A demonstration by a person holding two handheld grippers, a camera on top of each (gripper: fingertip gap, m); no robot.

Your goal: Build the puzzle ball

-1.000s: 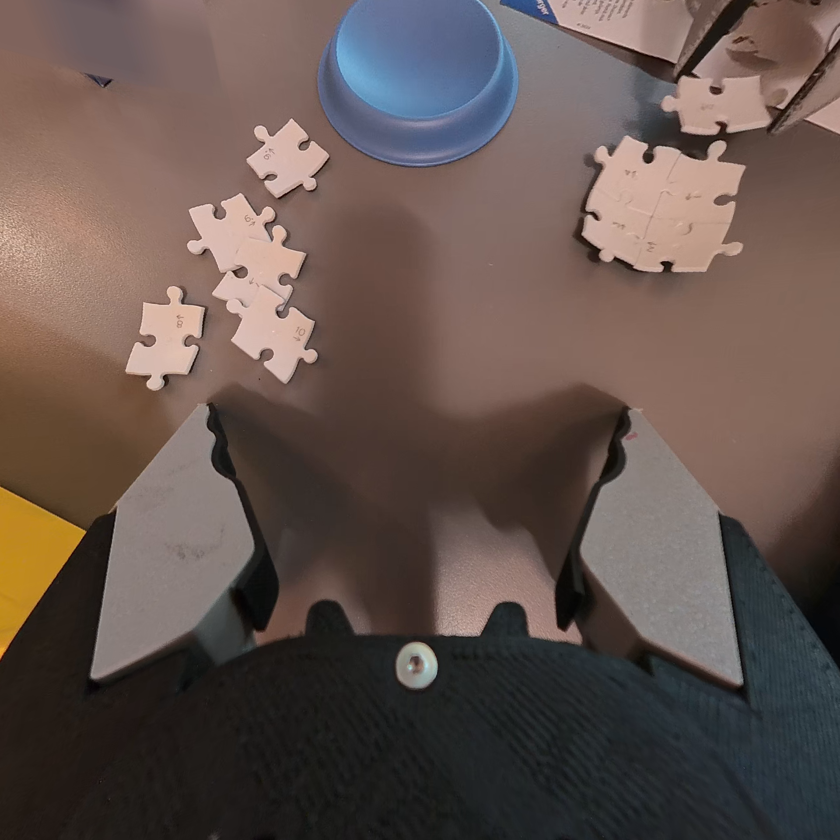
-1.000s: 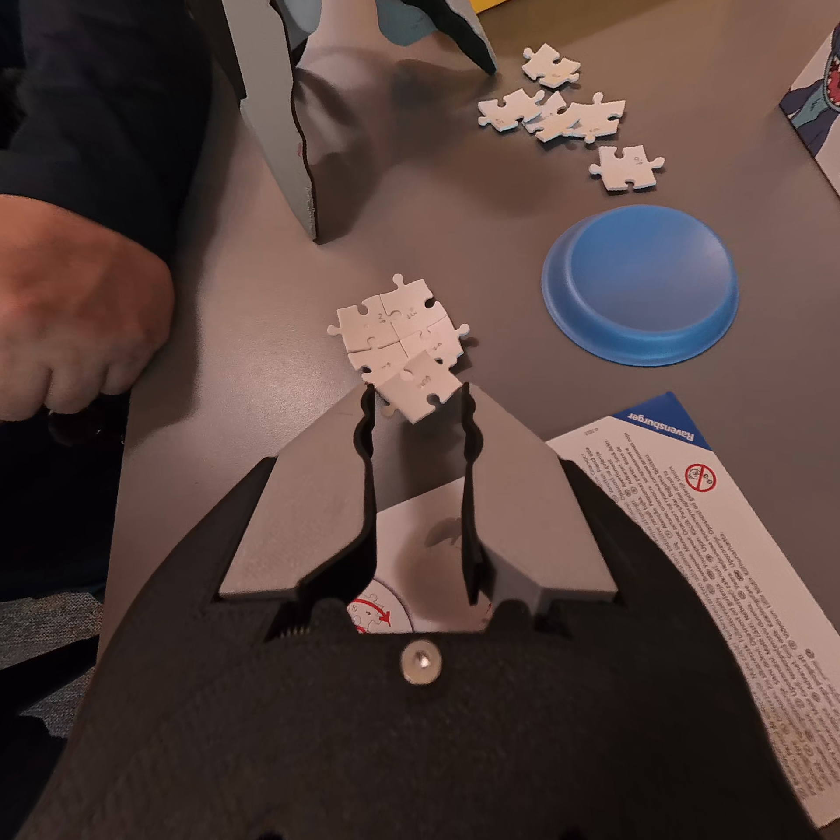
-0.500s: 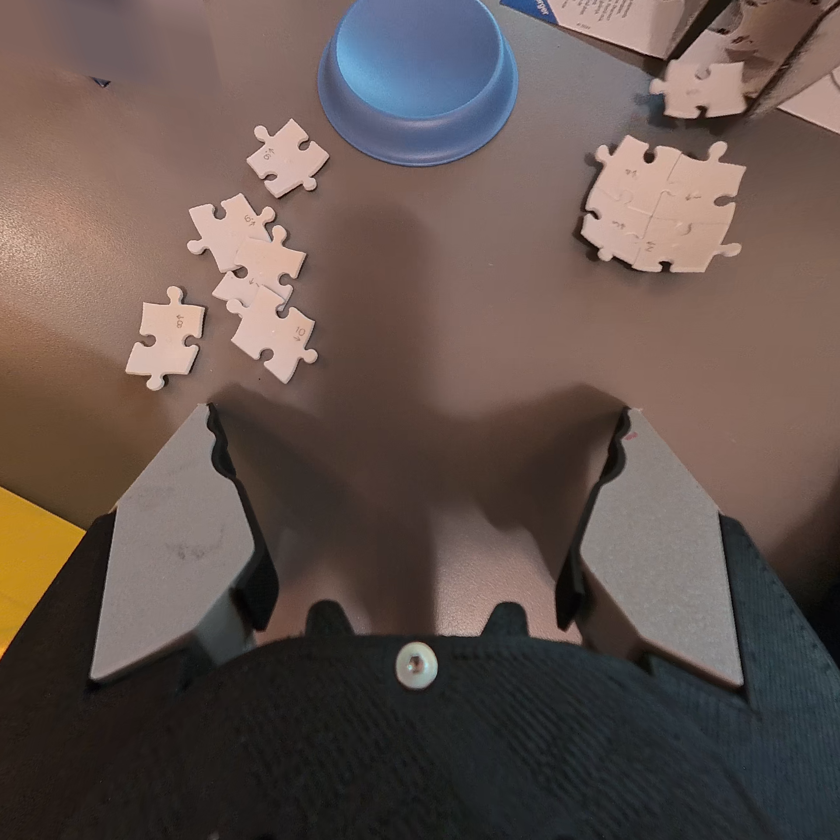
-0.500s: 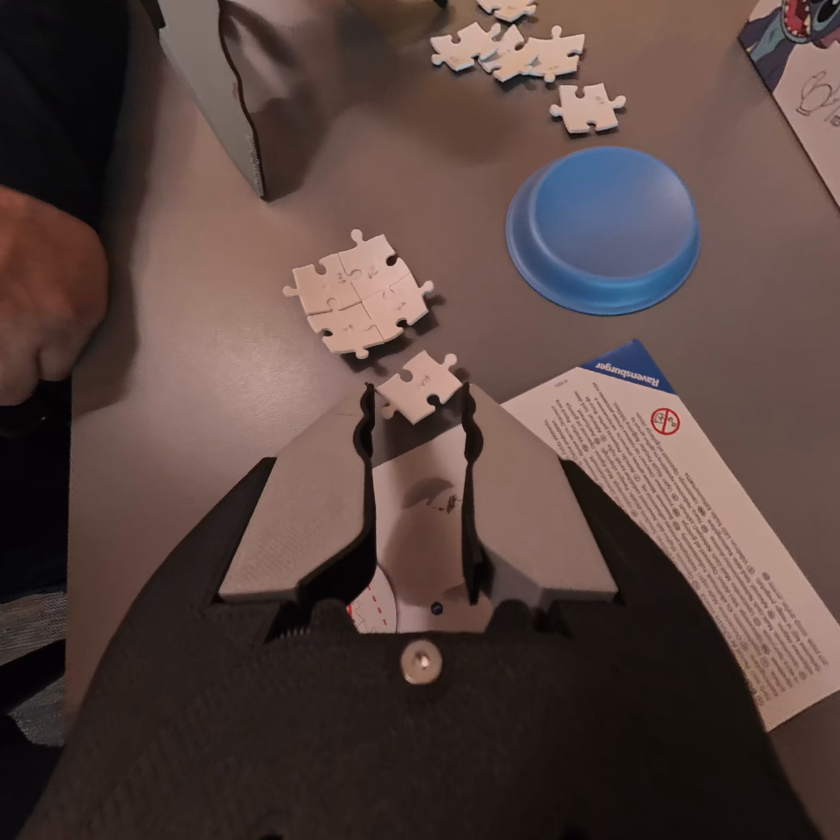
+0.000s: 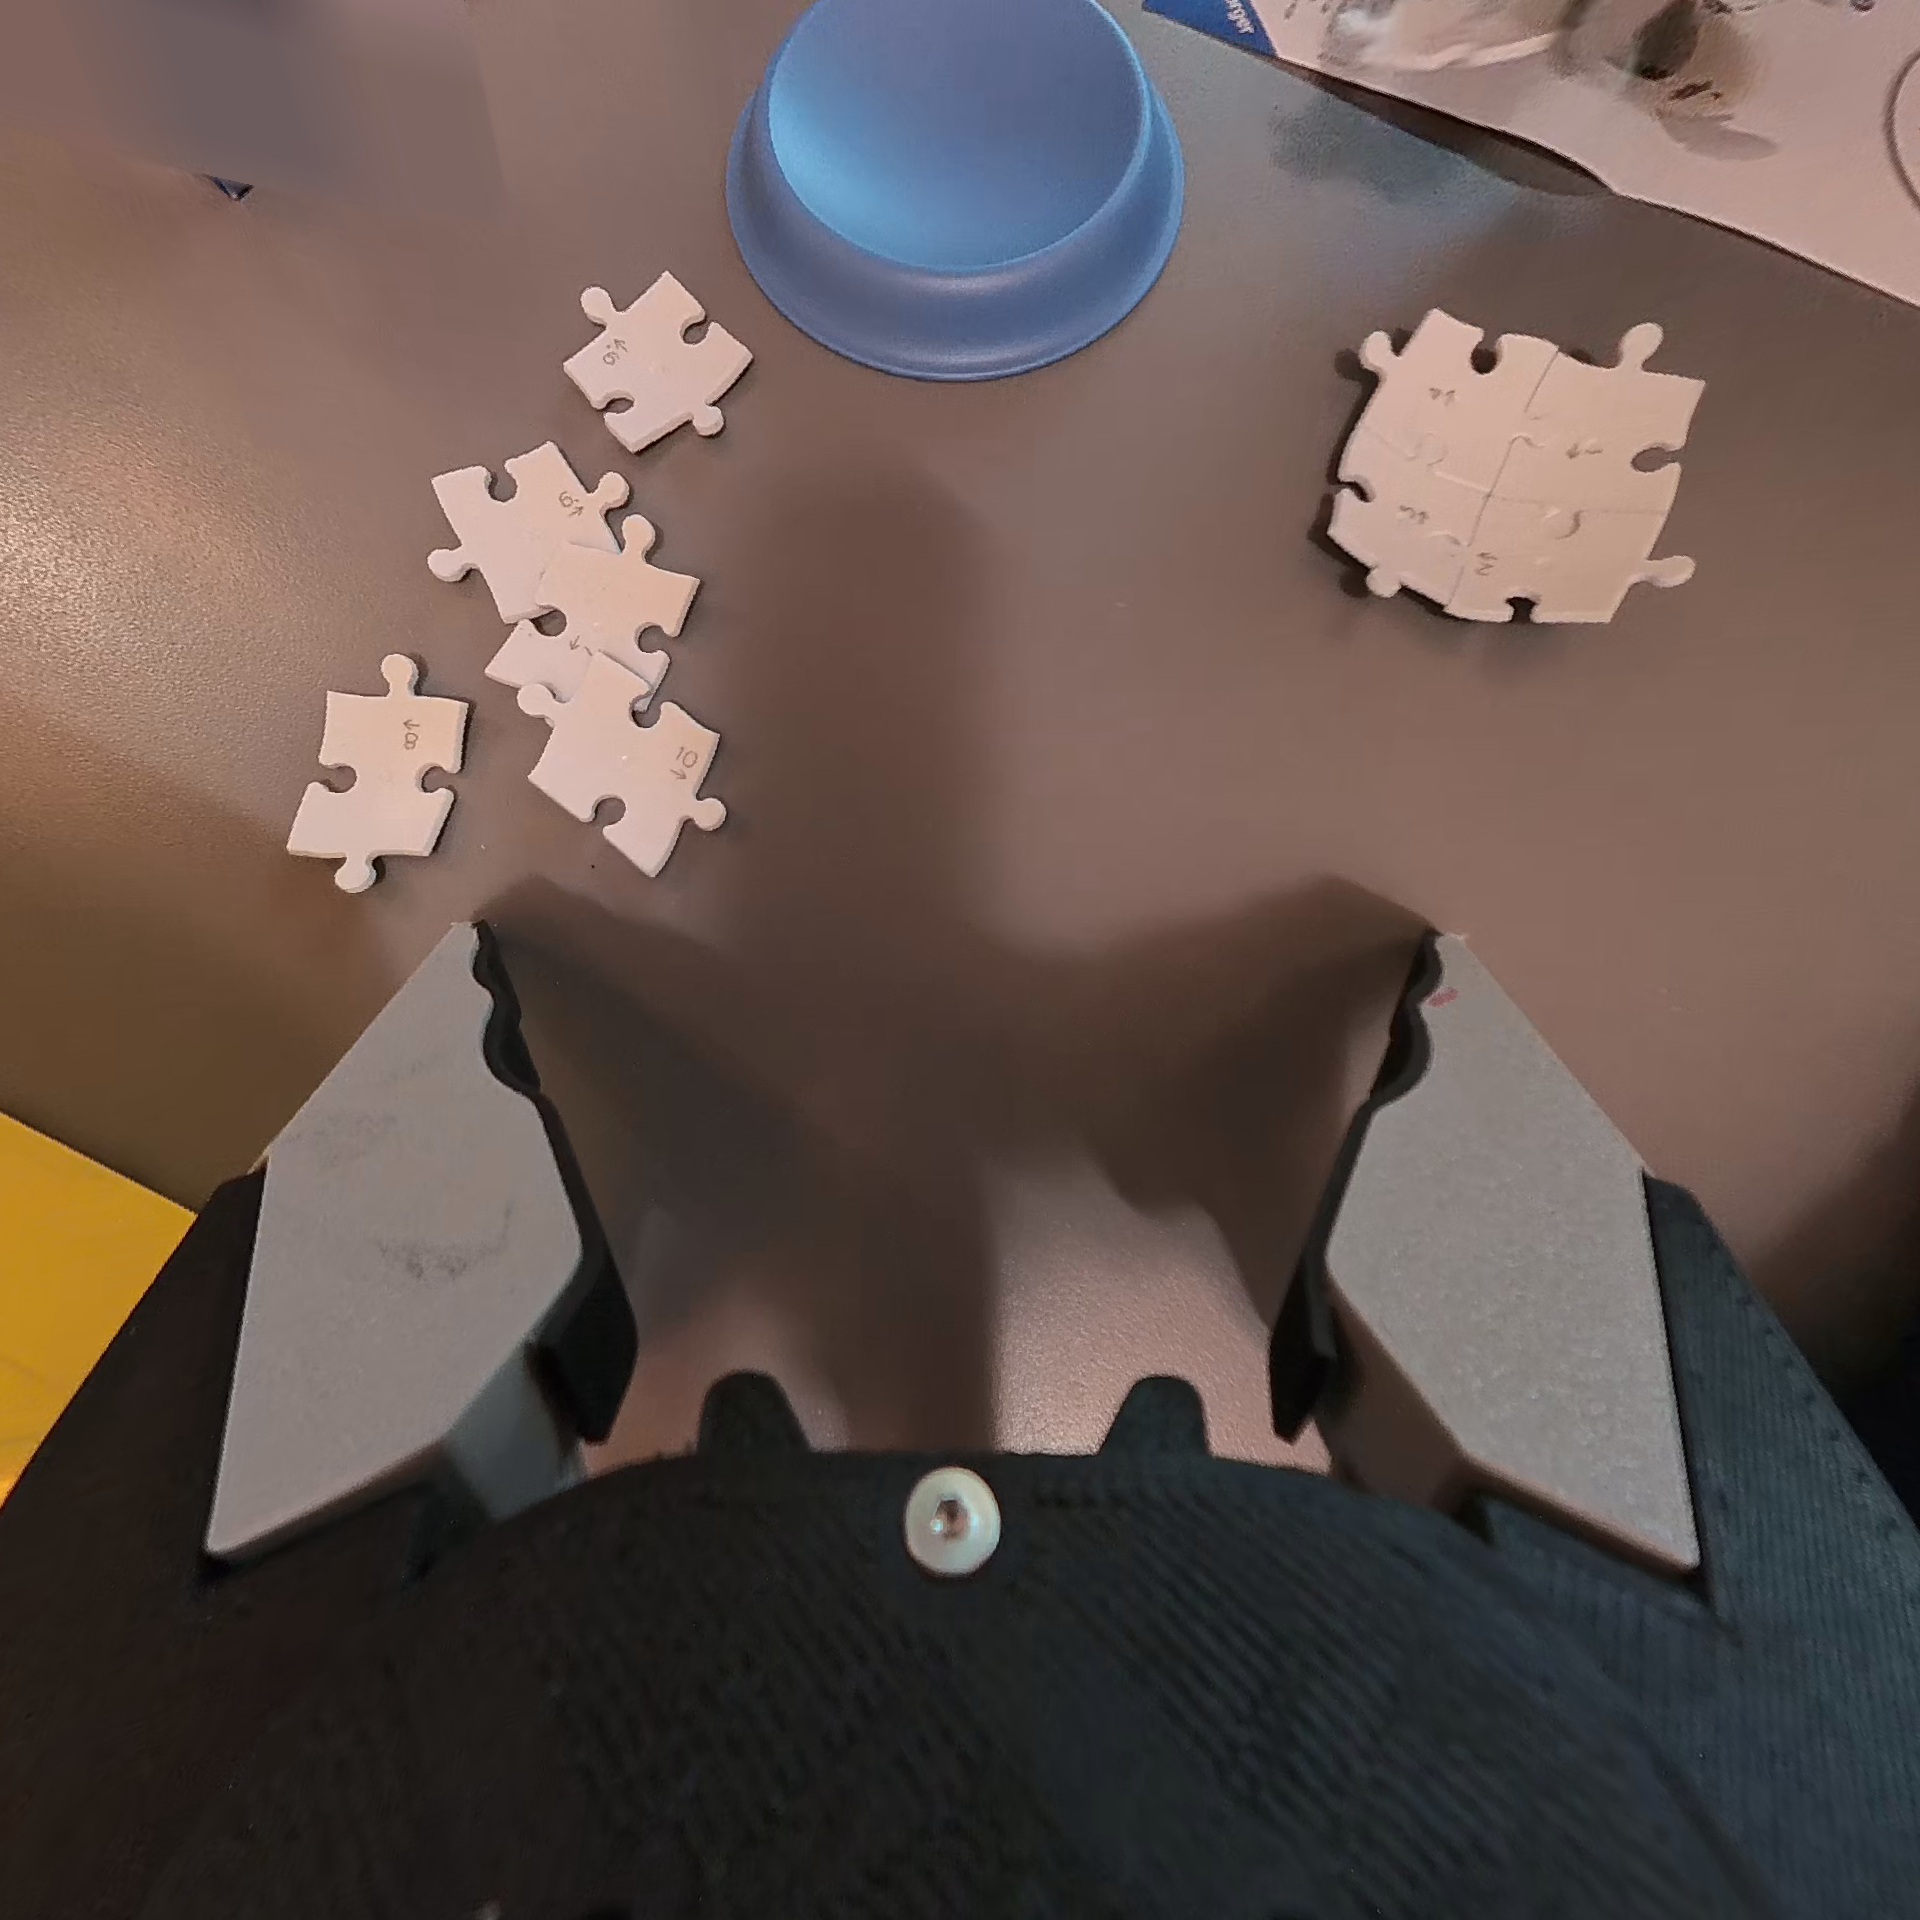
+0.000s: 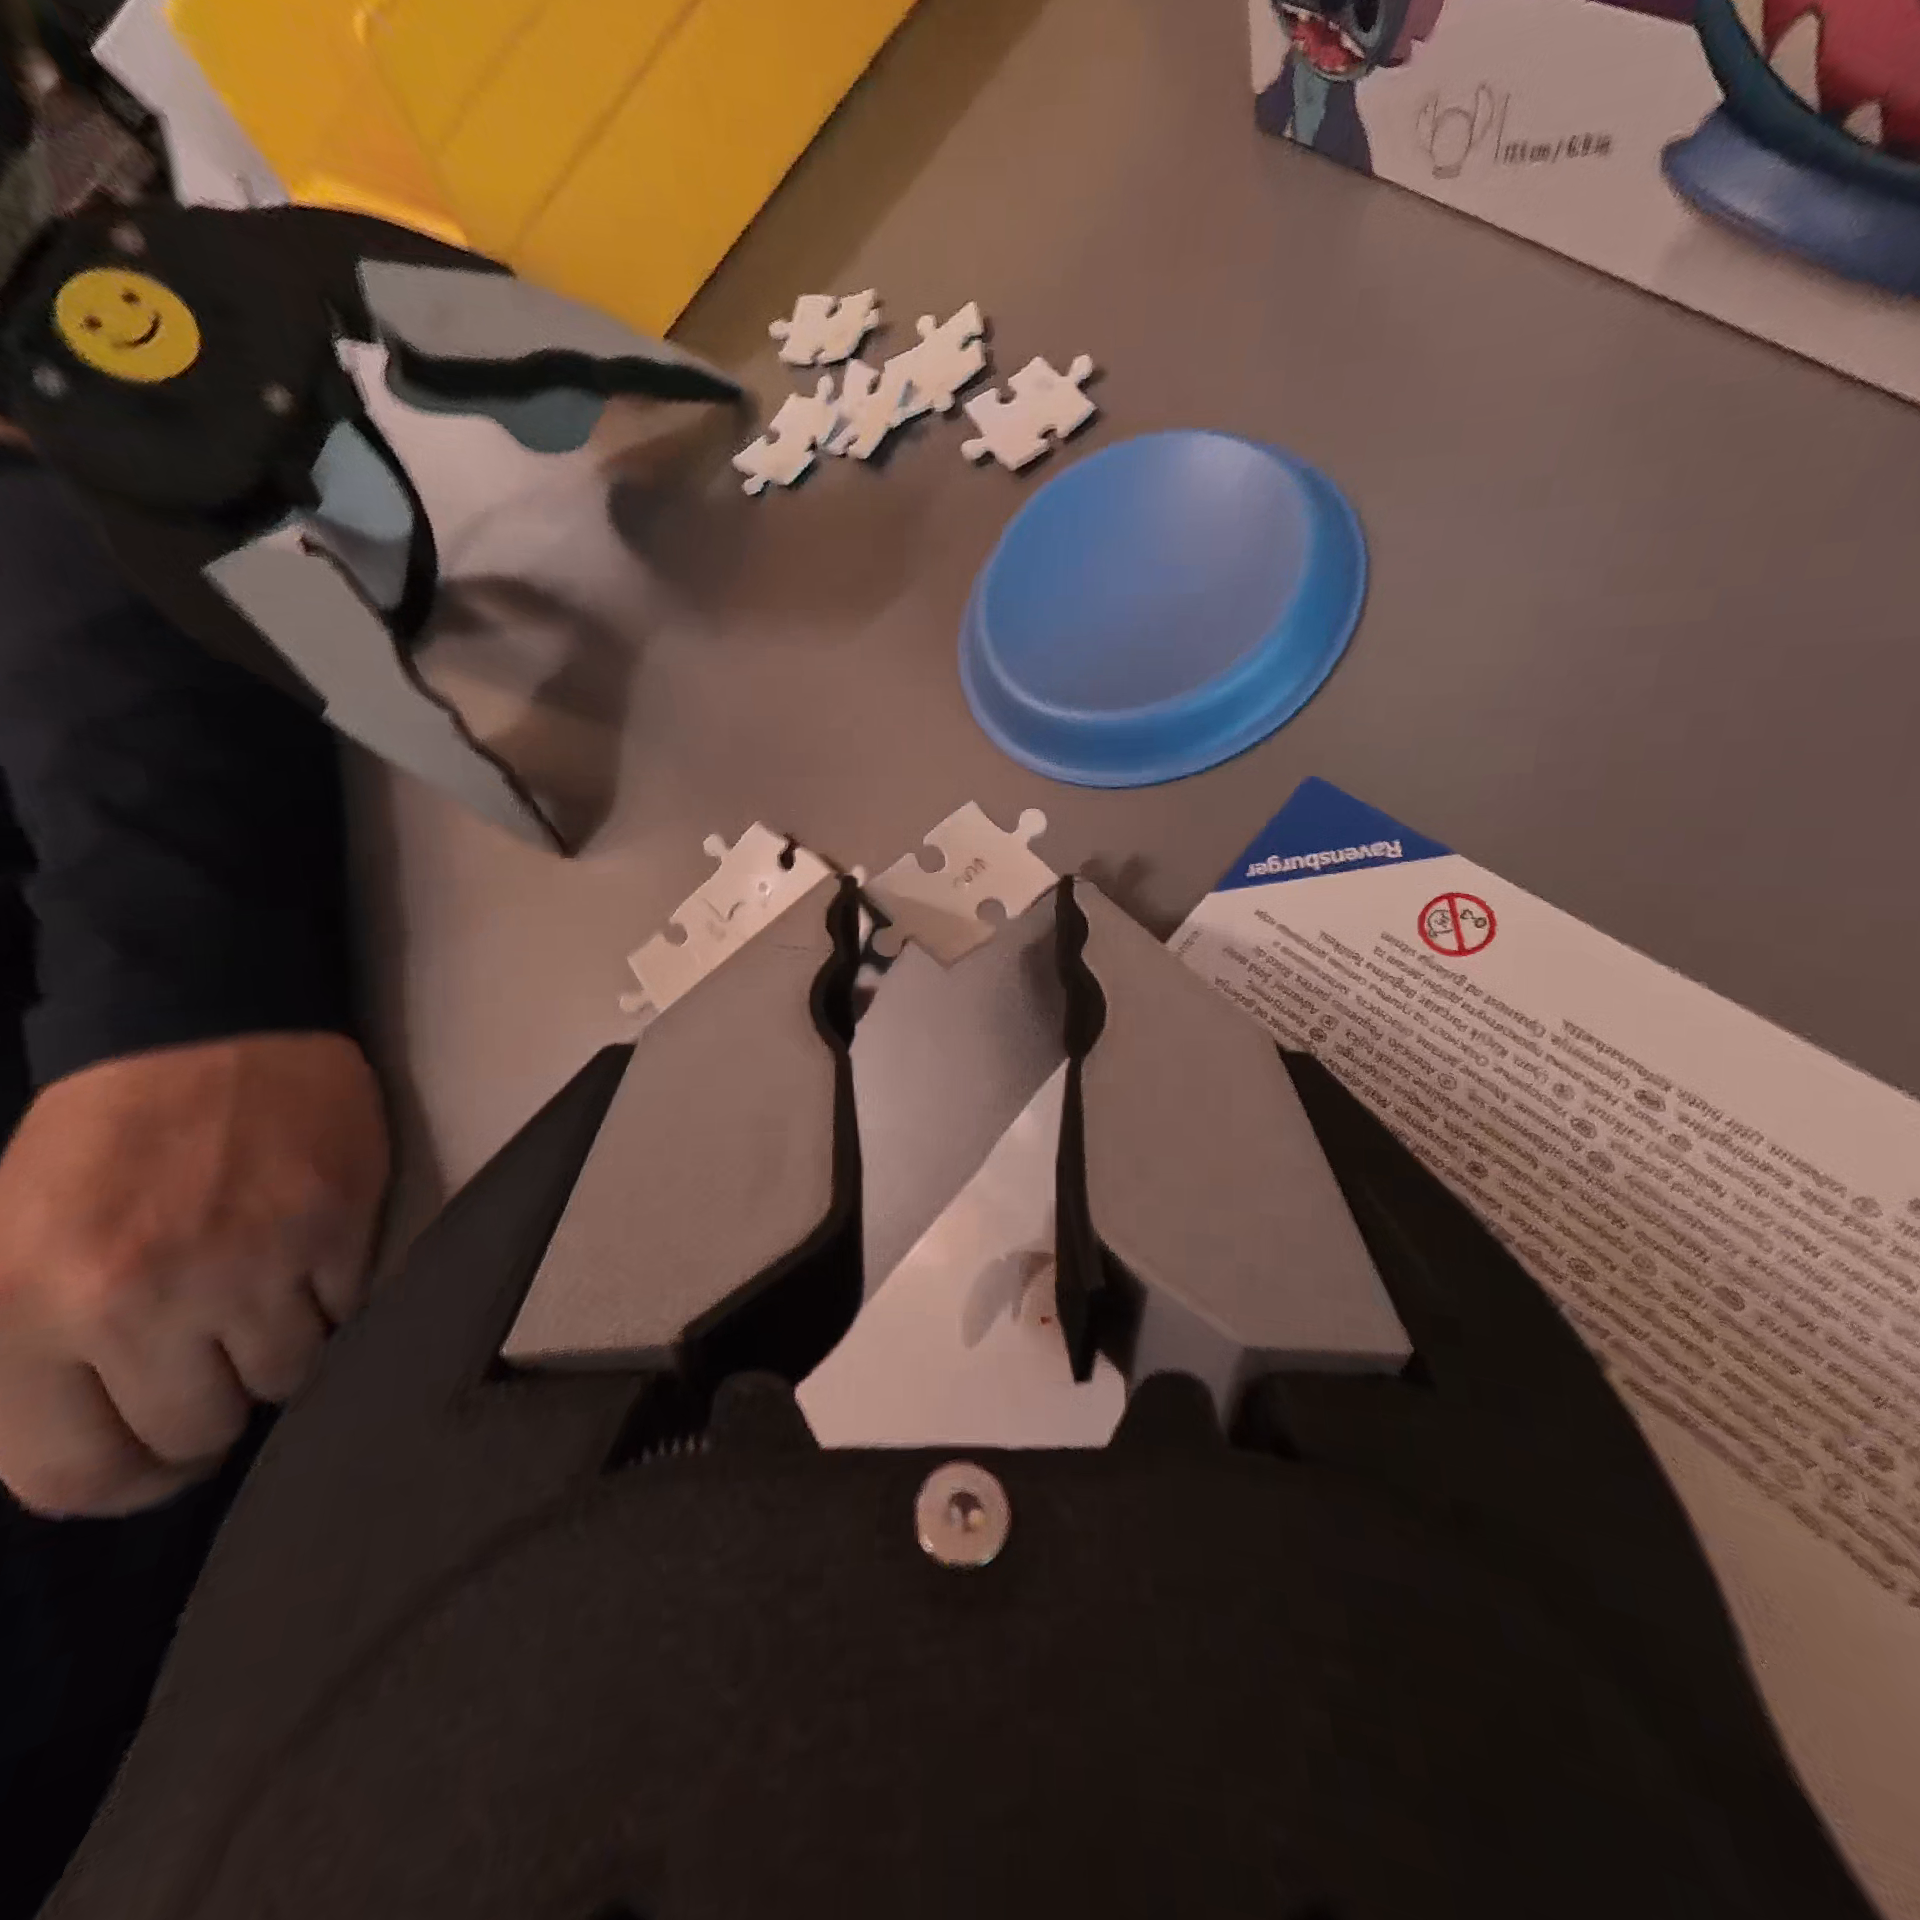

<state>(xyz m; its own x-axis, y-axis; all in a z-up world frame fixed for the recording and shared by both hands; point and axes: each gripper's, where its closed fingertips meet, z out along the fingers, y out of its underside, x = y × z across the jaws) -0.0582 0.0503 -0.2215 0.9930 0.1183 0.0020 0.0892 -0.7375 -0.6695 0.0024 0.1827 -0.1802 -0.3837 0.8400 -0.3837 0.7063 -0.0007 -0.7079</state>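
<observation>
Between right tongs (image 6: 956,894): one white puzzle piece (image 6: 961,878), gripped; left tongs (image 5: 956,935) wide, empty, above grey tabletop (image 5: 1039,727).

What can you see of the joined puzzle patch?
The patch is four white interlocked pieces in a two-by-two block, blank side up with small printed marks. It looks like stiff plastic and bows slightly, so its edges lift and cast a dark shadow. It lies on the grey table, apart from the blue stand, untouched. In the right wrist view the right gripper, holding a single piece, hides most of it.
</observation>
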